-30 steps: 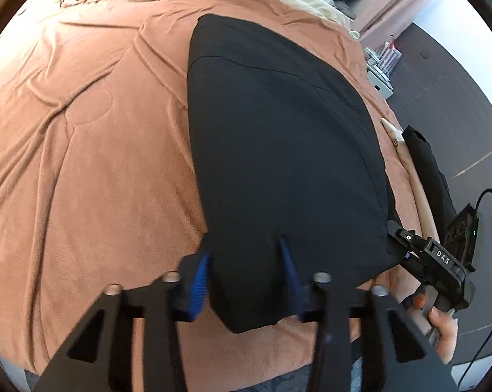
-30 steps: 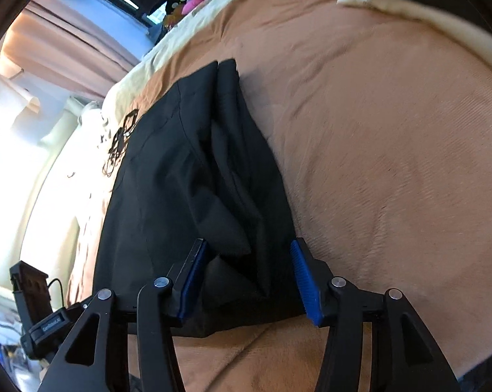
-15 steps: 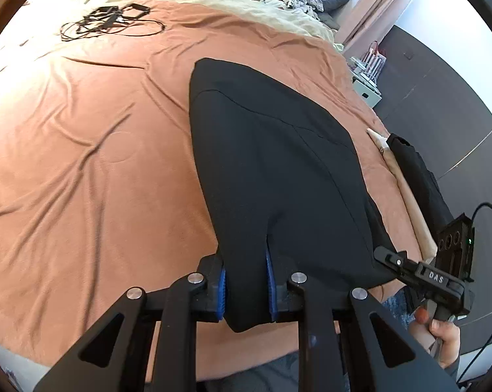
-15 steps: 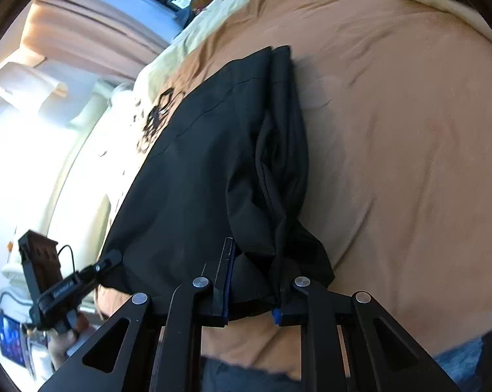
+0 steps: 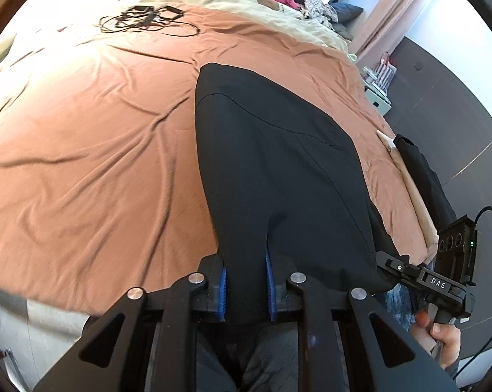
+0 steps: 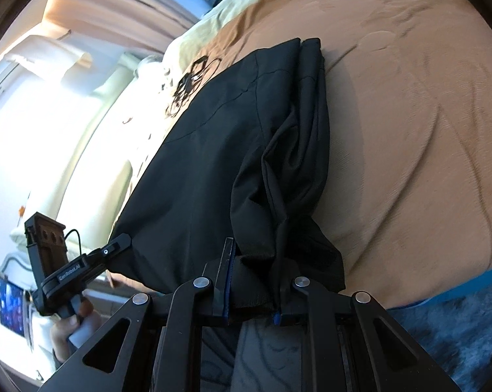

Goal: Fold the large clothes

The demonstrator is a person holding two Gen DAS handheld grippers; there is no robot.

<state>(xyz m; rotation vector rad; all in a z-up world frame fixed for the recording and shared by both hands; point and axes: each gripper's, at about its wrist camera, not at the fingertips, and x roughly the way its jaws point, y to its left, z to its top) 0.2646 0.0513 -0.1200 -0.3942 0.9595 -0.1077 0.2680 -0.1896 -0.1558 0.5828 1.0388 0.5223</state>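
A large black garment point(image 5: 278, 170) lies lengthwise on the orange-brown bedspread point(image 5: 99, 163). My left gripper point(image 5: 246, 289) is shut on the garment's near left corner, lifted off the bed at the front edge. My right gripper point(image 6: 251, 289) is shut on the bunched near right corner of the same garment point(image 6: 220, 170). The right gripper also shows in the left wrist view point(image 5: 406, 269), and the left gripper shows in the right wrist view point(image 6: 115, 246). The garment's far end rests on the bed.
A tangle of black cables point(image 5: 144, 19) lies at the far left of the bed. A cream blanket point(image 5: 246, 3) and pillows lie at the head. A dark folded cloth point(image 5: 422, 176) lies at the bed's right edge. A dark wall point(image 5: 442, 98) stands to the right.
Both grippers closed on the garment's near corners and pulled back and up toward the bed's front edge, lifting the near hem off the bedspread.
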